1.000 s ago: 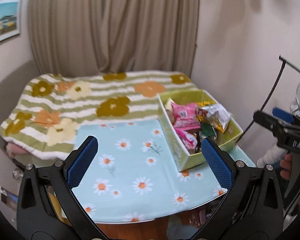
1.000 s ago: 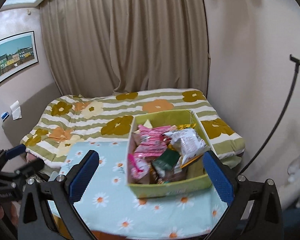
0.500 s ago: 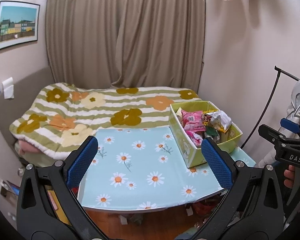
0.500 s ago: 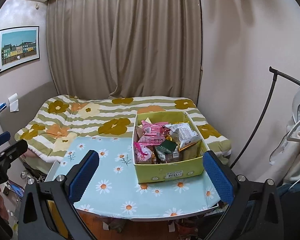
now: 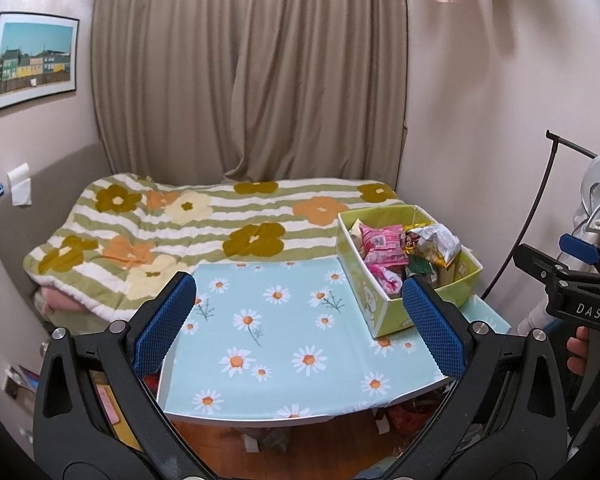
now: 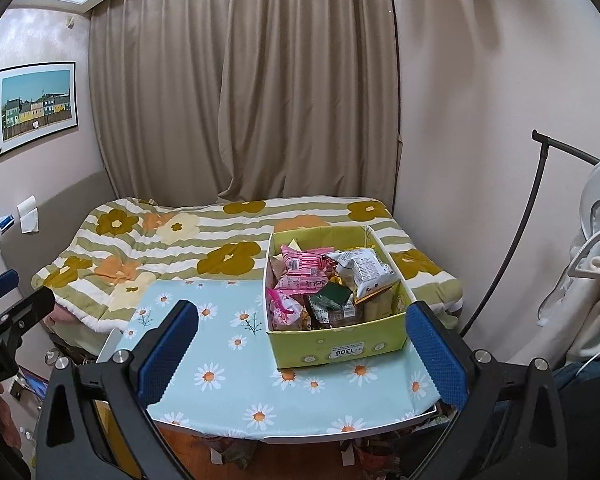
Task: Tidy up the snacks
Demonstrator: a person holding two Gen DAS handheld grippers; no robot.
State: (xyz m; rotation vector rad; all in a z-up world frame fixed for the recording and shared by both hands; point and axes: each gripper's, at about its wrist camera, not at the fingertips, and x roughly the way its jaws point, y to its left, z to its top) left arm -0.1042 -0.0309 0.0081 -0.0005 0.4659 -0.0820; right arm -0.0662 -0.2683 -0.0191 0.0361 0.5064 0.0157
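Crinkly snack packets (image 6: 320,276) — rectangular cardboard box (image 6: 340,344)

Matt black plastic on the left gripper (image 5: 300,328) and right gripper (image 6: 300,344), with dimpled blue rubbery pads (image 5: 165,324) and bright metal screws. Smooth printed daisy tablecloth (image 5: 284,344) at lower centre. Matt green cardboard on the snack box (image 6: 340,344), with a paper sticker. Glossy crinkled foil and plastic on the snack packets (image 6: 328,276). Soft fleecy floral blanket (image 6: 180,240); matt pleated cloth curtain (image 6: 240,80) above.
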